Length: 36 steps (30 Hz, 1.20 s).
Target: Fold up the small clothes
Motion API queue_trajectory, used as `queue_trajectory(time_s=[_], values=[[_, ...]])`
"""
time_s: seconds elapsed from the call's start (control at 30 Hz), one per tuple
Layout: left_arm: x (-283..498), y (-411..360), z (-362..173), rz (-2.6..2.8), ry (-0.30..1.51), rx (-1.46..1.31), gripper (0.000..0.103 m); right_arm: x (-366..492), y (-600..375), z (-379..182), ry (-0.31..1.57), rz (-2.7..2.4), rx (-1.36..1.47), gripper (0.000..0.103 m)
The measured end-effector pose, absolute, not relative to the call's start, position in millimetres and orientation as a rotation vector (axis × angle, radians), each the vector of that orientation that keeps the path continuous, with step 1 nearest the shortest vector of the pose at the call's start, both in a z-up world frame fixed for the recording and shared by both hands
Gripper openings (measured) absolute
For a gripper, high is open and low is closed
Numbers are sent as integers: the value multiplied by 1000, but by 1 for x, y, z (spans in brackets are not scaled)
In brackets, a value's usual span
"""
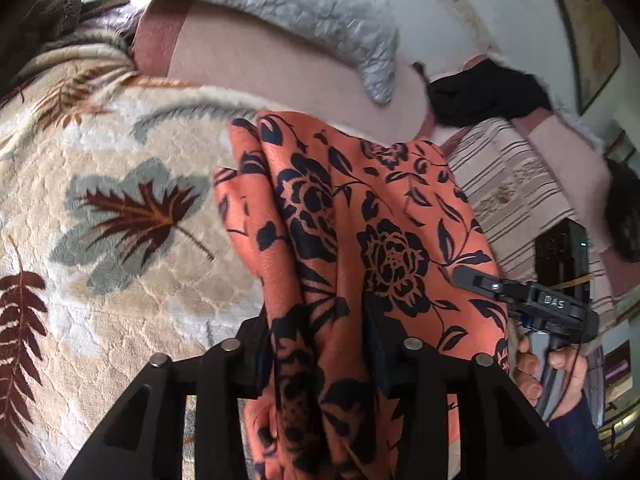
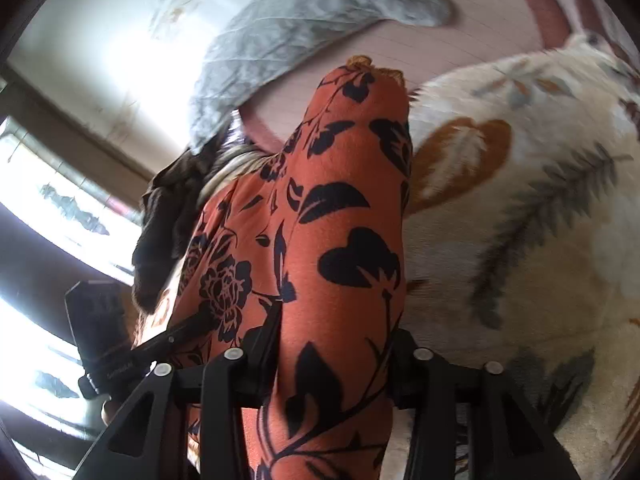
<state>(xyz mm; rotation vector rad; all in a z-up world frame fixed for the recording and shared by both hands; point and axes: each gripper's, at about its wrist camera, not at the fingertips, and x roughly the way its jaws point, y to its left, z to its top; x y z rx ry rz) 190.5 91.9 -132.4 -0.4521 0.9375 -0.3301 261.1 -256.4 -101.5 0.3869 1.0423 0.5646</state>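
Garment: orange floral garment (image 1: 360, 216) hangs bunched at my 12 o'clock, above the leaf-print blanket (image 1: 120, 208).
Left gripper (image 1: 320, 344): I have it clamped on cloth.
Right gripper (image 2: 332, 344): likewise pinching fabric.
Progress: early, I judge; no flat fold visible.

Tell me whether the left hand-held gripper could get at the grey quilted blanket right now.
Probably not as things stand. The left hand-held gripper is shut on the orange floral garment, which drapes across its front, and the grey quilted blanket lies beyond the pink sheet. It would need to release first.
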Motion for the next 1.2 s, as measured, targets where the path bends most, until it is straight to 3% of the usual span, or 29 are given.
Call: queue_trajectory(time_s=[0.13, 0.3, 0.37, 0.47, 0.57, 0.7, 0.8, 0.9, 1.07, 1.2], values=[[183, 102, -155, -269, 989, -437, 46, 251, -295, -142, 1081, 412, 429, 50], [130, 120, -130, -303, 878, -403, 46, 208, -295, -99, 910, 462, 376, 50], [124, 107, -130, -296, 865, -349, 47, 204, -282, -86, 890, 534, 376, 59], [137, 84, -153, -265, 949, -278, 50, 224, -261, -96, 951, 610, 387, 68], [136, 83, -170, -235, 992, -293, 51, 251, -257, -129, 1080, 514, 462, 63], [121, 89, -156, -239, 927, -284, 51, 261, -248, -98, 990, 588, 452, 67], [129, 90, -169, -212, 955, -264, 59, 303, -244, -103, 1007, 553, 471, 73], [132, 97, -175, -205, 991, -324, 62, 332, -260, -135, 1104, 458, 582, 68], [105, 87, -142, -132, 924, -258, 69, 256, -257, -88, 967, 530, 494, 69], [81, 59, -115, -64, 898, -237, 74, 181, -249, -93, 959, 549, 414, 76]])
